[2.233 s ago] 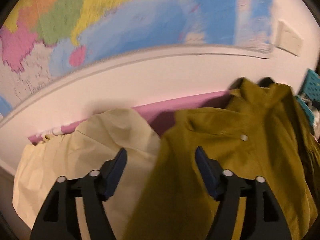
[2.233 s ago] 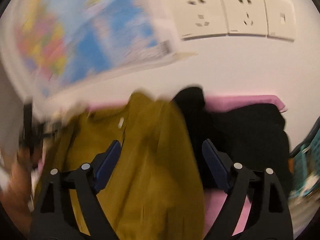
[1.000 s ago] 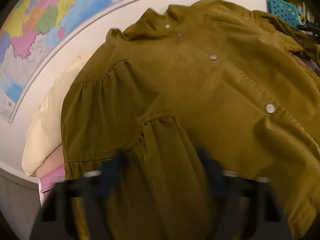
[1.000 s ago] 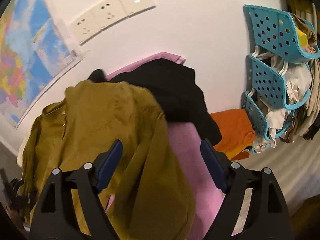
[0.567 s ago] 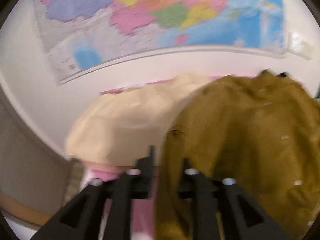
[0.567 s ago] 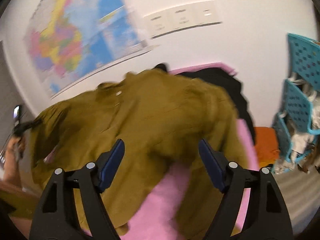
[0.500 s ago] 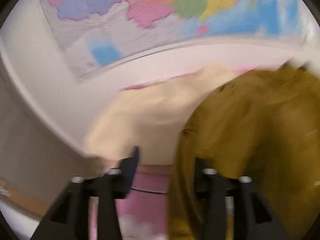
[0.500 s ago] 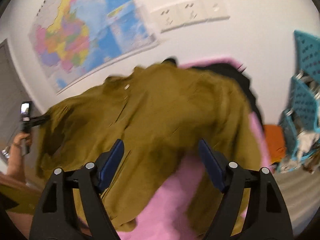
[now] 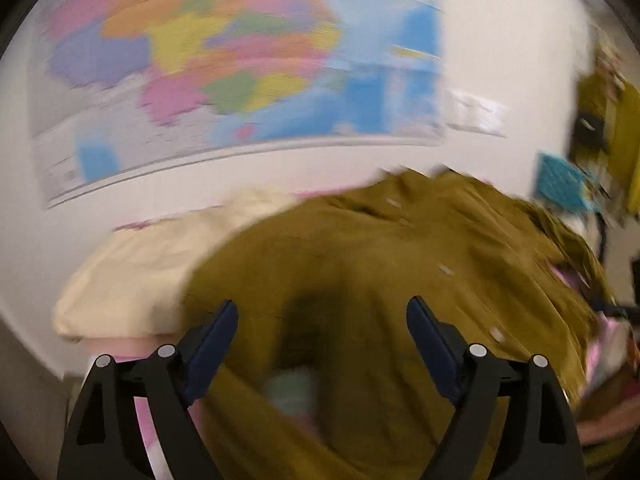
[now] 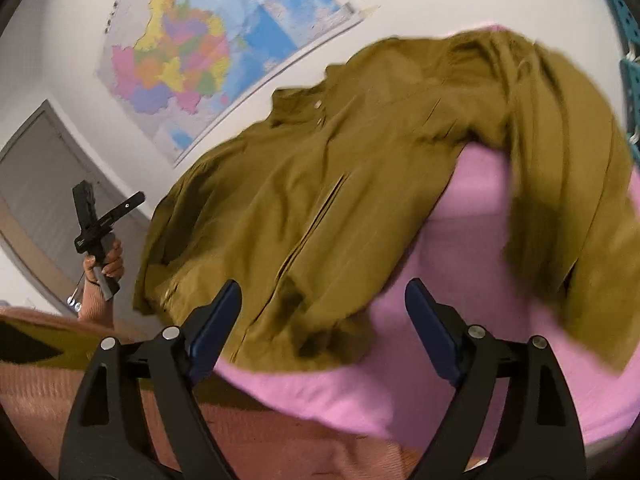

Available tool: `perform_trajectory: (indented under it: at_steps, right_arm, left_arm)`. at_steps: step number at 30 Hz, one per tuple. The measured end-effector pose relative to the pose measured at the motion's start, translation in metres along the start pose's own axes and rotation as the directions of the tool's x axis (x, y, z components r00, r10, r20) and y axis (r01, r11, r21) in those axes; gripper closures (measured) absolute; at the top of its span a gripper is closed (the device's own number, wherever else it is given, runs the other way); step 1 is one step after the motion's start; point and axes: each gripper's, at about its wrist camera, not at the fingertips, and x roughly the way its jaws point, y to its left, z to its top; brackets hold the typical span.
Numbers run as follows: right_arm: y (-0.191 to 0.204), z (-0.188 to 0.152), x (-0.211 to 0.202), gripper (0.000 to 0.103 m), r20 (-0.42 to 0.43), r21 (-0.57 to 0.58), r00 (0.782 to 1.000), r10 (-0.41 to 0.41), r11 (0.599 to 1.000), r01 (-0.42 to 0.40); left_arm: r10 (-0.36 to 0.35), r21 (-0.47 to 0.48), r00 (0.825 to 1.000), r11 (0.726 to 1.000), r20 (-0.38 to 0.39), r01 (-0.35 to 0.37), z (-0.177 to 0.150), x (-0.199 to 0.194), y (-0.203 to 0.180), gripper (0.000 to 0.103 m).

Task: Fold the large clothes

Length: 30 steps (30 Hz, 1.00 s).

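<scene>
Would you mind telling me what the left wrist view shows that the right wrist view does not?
Only the left wrist view shows the cream garment beside the olive shirt, with the opening left gripper empty. Only the right wrist view shows the person's hand holding a gripper, a grey door, and the opening right gripper, empty. Both show the shirt, pink surface and wall map.

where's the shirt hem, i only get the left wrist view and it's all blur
observer: the olive shirt has its hem near the front edge of the pink surface, just ahead of the right gripper, whose jaws are opening above it without pinching cloth.
operator: is my left gripper clear of it
observer: yes, the left gripper is held up beside the shirt, jaws opening, nothing between them.
</scene>
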Motion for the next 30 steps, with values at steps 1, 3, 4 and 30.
perform_trajectory:
  at_steps: [1, 3, 4, 30]
  right_arm:
    - [0.003, -0.005, 0.005, 0.020, -0.013, -0.002, 1.000, 0.001, 1.000, -0.001]
    - [0.009, -0.012, 0.020, 0.038, -0.044, -0.015, 0.999, -0.011, 1.000, 0.011]
    - [0.012, -0.015, 0.027, 0.049, -0.060, -0.019, 0.998, -0.029, 0.999, 0.028]
    - [-0.016, -0.006, -0.029, 0.079, -0.078, 0.023, 0.969, -0.233, 0.972, 0.235]
  left_arm:
    - [-0.016, 0.042, 0.999, 0.999, -0.028, 0.018, -0.008, 0.006, -0.014, 0.020]
    - [-0.046, 0.073, 0.995, 0.996, -0.092, 0.053, -0.020, 0.020, -0.028, 0.020]
    - [-0.066, 0.069, 0.990, 0.995, -0.122, 0.075, -0.027, 0.027, -0.033, 0.020]
    - [-0.136, 0.114, 0.957, 0.979, -0.256, 0.169, -0.082, 0.047, -0.051, 0.020]
